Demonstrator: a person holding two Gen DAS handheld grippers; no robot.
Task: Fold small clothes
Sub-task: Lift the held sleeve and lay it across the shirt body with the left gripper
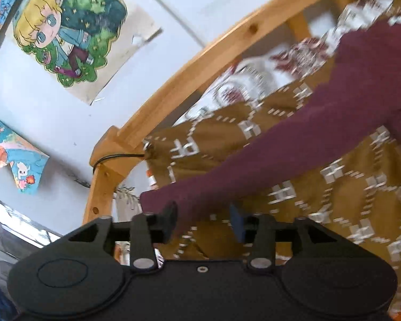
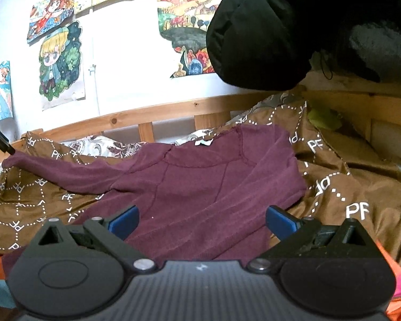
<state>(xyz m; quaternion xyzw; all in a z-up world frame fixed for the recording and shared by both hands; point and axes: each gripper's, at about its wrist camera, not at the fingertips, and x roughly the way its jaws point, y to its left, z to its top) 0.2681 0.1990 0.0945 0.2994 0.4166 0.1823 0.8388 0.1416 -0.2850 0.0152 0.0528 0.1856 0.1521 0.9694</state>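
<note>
Sweater (image 2: 200, 184), maroon, lies flat on my brown patterned bedspread (image 2: 342, 187), collar toward the far wooden rail (image 2: 147, 112), hem near my right tongs (image 2: 201, 220), which hang spread wide over it. One sleeve (image 2: 61, 169) runs out left, its cuff between the fingers of my left tongs (image 1: 204, 220); whether they pinch it, I cannot tell. Beyond, cartoon posters (image 2: 61, 64) cover the white wall; a black jacket (image 2: 307, 26) hangs upper right.

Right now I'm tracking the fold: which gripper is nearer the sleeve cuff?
Left. The left gripper is at the sleeve cuff; the right gripper hovers open over the shirt's body, away from it.
</note>
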